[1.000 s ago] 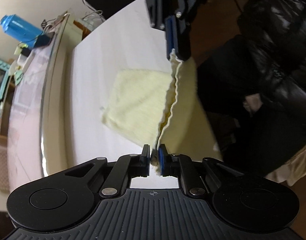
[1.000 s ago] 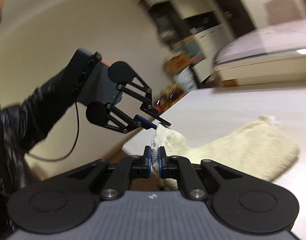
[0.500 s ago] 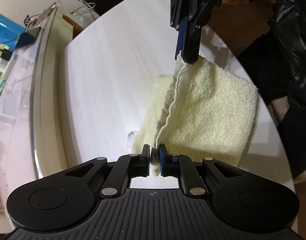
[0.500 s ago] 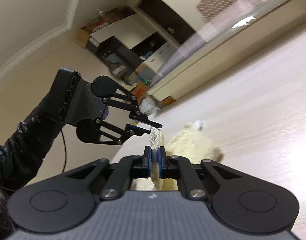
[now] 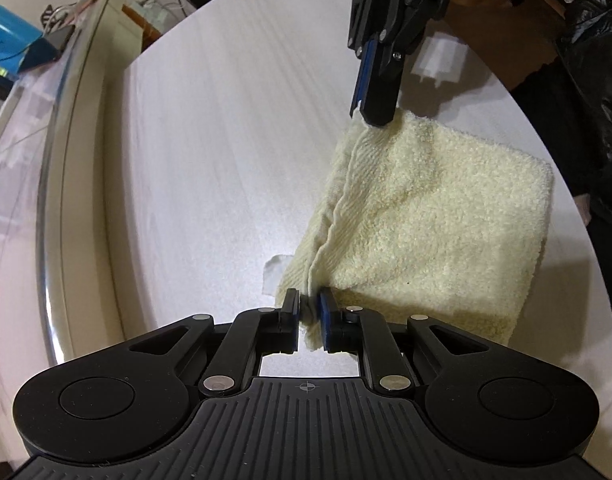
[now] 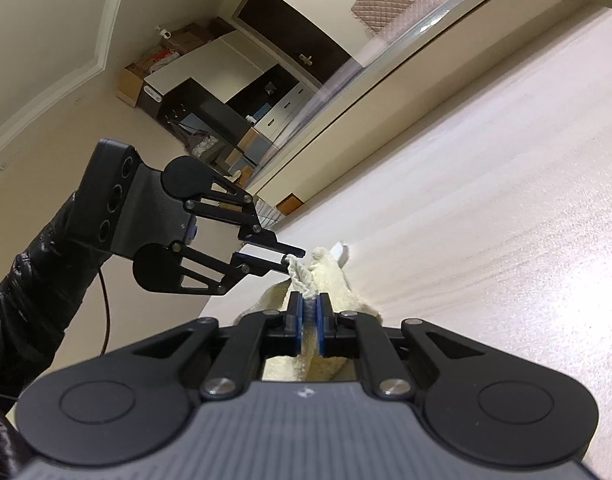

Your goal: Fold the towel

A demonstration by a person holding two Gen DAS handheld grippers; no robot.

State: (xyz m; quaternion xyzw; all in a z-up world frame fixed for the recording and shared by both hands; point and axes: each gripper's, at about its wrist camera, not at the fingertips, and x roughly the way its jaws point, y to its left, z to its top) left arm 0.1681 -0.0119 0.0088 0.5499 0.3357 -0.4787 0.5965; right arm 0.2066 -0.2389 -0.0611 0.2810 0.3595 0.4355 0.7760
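A pale yellow towel (image 5: pixel 434 232) lies folded double on the white table (image 5: pixel 225 160), its stacked hems running along the left side. My left gripper (image 5: pixel 309 304) is shut on the near corner of those hems, low over the table. My right gripper (image 5: pixel 376 118) is shut on the far corner, pointing down at it. In the right wrist view the right gripper (image 6: pixel 310 308) pinches the towel (image 6: pixel 330 276) close to the lens. There the left gripper (image 6: pixel 293 258) holds the other corner just beyond. A white label (image 5: pixel 275 272) sticks out at the near corner.
A raised, glass-topped ledge (image 5: pixel 53 200) runs along the table's left side, with a blue object (image 5: pixel 5 40) on it. A small white object (image 5: pixel 440 60) lies beyond the towel. A person's black sleeve (image 5: pixel 594 80) is at the right table edge.
Both grippers carried the lifted towel edge over to the right and down. The hanging half now lies flat on the lower half. The right wrist rolled.
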